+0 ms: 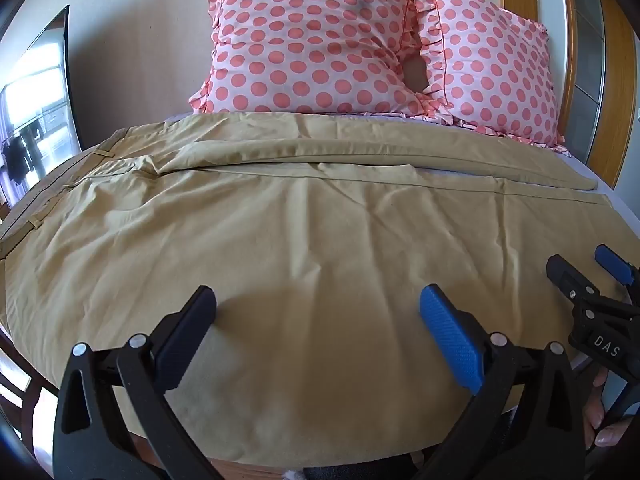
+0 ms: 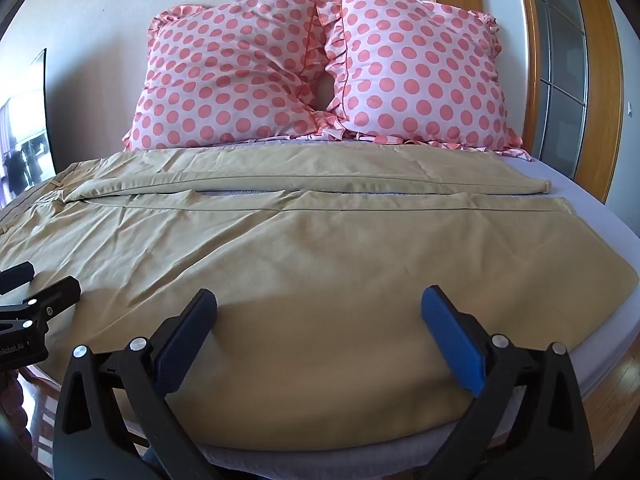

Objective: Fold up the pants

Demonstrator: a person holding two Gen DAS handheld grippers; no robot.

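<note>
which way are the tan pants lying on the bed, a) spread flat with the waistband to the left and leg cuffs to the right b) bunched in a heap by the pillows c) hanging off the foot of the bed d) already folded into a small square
a: the pants lie spread flat, belt loops at the left edge, and both leg cuffs ending at the right, in front of the pillows.

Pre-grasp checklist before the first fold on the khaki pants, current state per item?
1. Left gripper open, holding nothing: ok.
2. Right gripper open, holding nothing: ok.
3. Pants spread on the bed, legs side by side: ok.
4. Fabric smooth: not ok, wrinkles across the near leg.
5. Near edge reachable: ok, it lies just below both grippers.
6. Pillows off the pants: ok, they sit behind the far leg.
</note>
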